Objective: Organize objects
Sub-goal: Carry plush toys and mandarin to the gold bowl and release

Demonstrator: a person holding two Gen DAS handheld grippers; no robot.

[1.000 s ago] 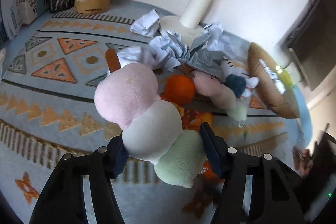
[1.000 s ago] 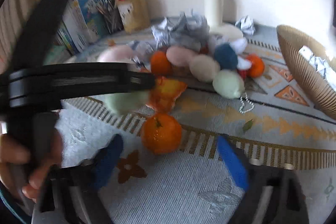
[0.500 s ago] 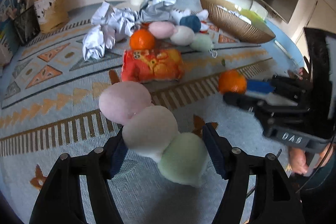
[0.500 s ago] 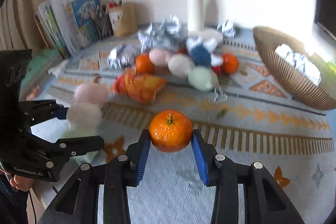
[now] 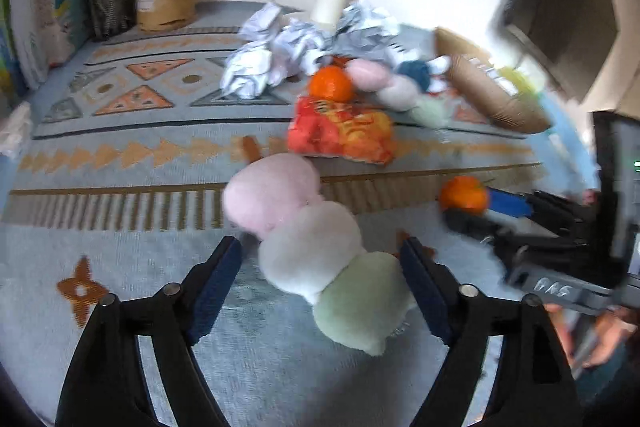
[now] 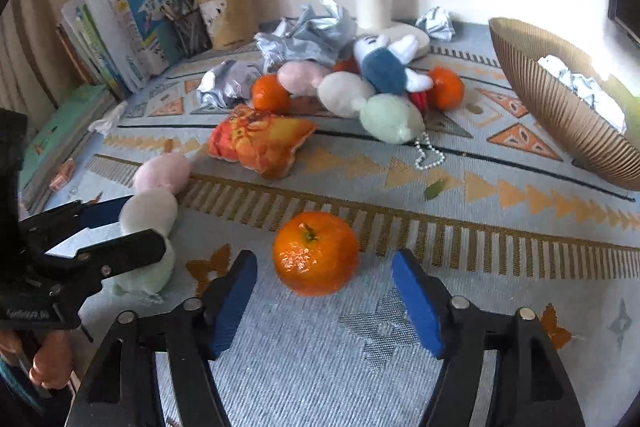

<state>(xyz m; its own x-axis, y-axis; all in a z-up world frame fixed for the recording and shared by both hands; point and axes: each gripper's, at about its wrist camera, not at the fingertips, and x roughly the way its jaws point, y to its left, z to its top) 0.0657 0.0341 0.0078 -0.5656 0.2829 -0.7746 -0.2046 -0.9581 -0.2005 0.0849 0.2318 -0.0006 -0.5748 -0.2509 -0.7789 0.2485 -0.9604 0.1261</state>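
Both pairs of jaws are standing apart: our left gripper [image 5: 320, 281] has just been opening around the three-ball plush toy [image 5: 316, 247], its pads [image 5: 216, 277] clear of it, and our right gripper [image 6: 326, 301] is gaping — pads off the tangerine [image 6: 315, 253] sitting on the patterned cloth [image 6: 520, 267] between them. Farther back we are seeing an orange snack bag [image 6: 260, 141], another three-ball plush [image 6: 352, 95], crumpled paper [image 5: 256, 71] — and a ribbed basket [image 6: 560, 115].
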